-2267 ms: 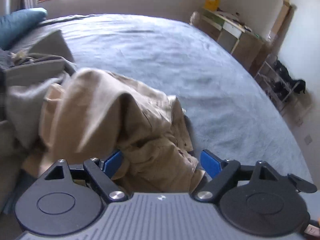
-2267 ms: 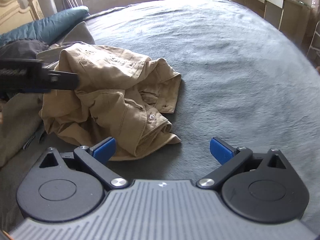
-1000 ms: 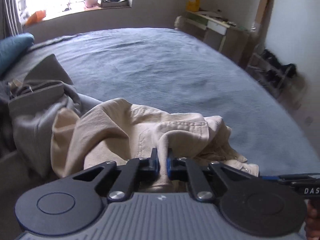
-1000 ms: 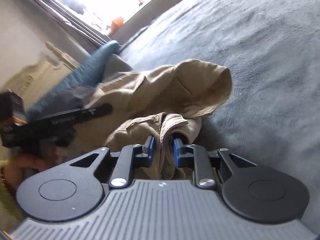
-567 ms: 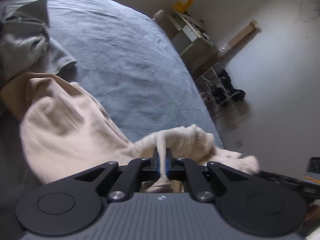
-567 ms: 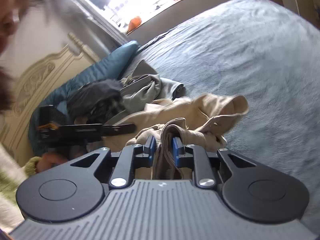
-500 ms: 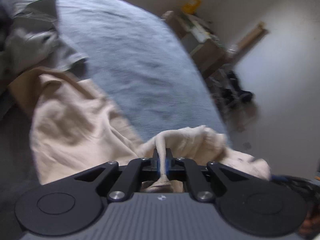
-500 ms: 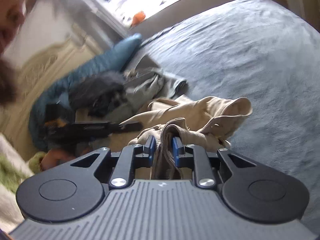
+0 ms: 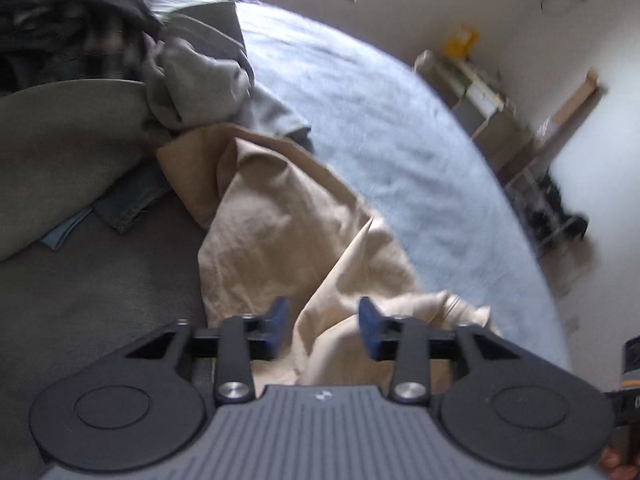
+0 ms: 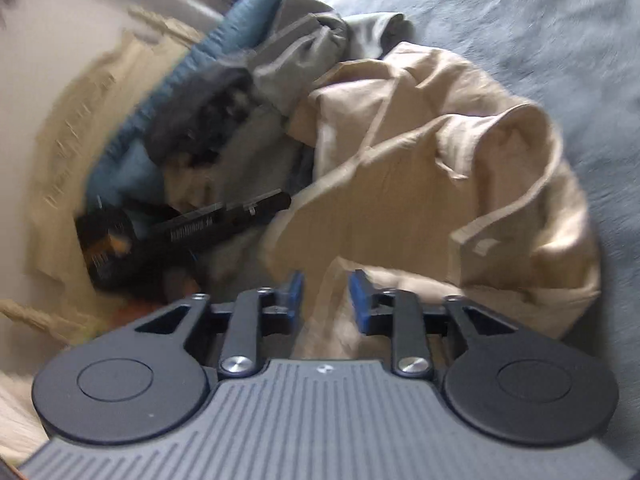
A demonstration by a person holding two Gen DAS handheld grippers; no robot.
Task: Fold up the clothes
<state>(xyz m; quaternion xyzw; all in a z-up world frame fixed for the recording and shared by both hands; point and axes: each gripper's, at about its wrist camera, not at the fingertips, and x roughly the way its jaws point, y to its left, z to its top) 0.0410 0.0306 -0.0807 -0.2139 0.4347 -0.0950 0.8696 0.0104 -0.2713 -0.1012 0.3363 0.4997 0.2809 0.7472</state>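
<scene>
Tan trousers (image 9: 280, 232) lie crumpled on the grey-blue bed cover (image 9: 380, 128), stretched from the clothes pile toward the bed's near side. My left gripper (image 9: 323, 322) hangs over their near end; its jaws are opening, with a fold of tan cloth loose between the blue pads. In the right wrist view the same trousers (image 10: 440, 168) spread ahead. My right gripper (image 10: 325, 298) is opening too, tan cloth lying between its pads without being pinched. The left gripper's black body (image 10: 224, 220) shows at the left of that view.
A heap of grey garments (image 9: 196, 68), dark clothes (image 9: 60, 12) and a denim piece (image 9: 128, 200) sits left of the trousers. A teal pillow (image 10: 224, 36) and cream headboard (image 10: 68, 128) lie beyond. A desk (image 9: 472, 84) and shoe rack (image 9: 556, 208) stand by the far wall.
Both grippers were shut on the trousers' cloth half a second ago; both have now spread their jaws and let it go. The trousers have dropped flatter onto the bed.
</scene>
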